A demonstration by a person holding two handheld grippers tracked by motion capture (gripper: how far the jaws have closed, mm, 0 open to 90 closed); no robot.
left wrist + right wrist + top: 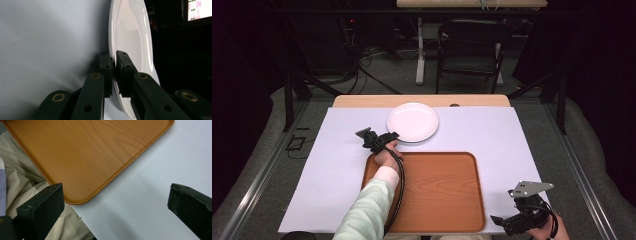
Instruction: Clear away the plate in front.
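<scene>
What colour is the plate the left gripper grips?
Plain glossy white plate, best seen in the high view.

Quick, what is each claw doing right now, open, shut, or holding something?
Left claw: shut on the rim of the white plate.
Right claw: open, holding nothing.

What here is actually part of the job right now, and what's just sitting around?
In use:
- white plate, its rim pinched by the left gripper
- left gripper, shut on the plate's near edge
- wooden tray, just beside the plate, probably where it goes

Just lying about:
- right gripper, open, idle at the tray's corner
- folding chair behind the table
- white table cover
</scene>
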